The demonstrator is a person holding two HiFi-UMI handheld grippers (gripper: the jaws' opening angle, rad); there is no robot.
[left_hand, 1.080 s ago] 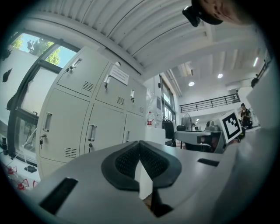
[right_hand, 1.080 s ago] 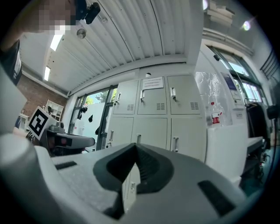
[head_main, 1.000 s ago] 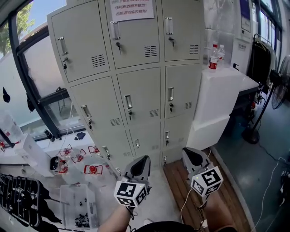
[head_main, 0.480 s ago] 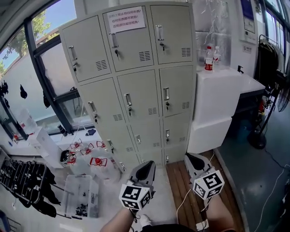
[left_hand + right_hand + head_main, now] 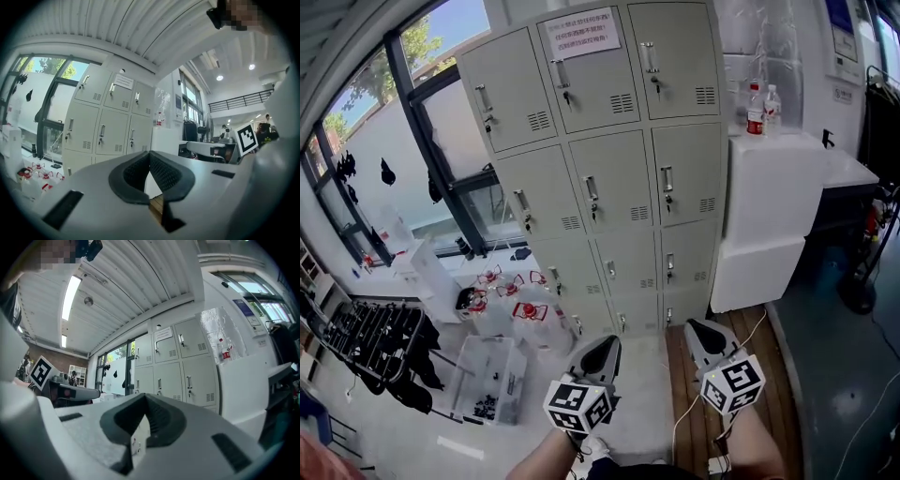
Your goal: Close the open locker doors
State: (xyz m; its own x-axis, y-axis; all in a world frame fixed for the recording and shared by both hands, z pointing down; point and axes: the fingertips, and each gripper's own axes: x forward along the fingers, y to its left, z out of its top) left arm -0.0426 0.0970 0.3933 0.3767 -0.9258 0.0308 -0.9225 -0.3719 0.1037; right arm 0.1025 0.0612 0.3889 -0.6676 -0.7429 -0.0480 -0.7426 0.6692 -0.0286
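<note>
The grey locker block stands ahead with three columns of doors, and every door I can see lies flush and closed. It also shows in the left gripper view, lockers, and in the right gripper view, lockers. My left gripper hangs low in the head view, well short of the lockers, shut with nothing between its jaws. Beside it, my right gripper is likewise shut and empty. Both point level toward the lockers.
A white cabinet abuts the lockers' right side, with bottles on top. Clear plastic boxes with red parts sit on the floor at the left, near a black rack. A wooden platform lies at lower right.
The lockers have drawn away and shifted right in the head view, and more of the floor and window at the left shows. Both grippers stay shut and low.
</note>
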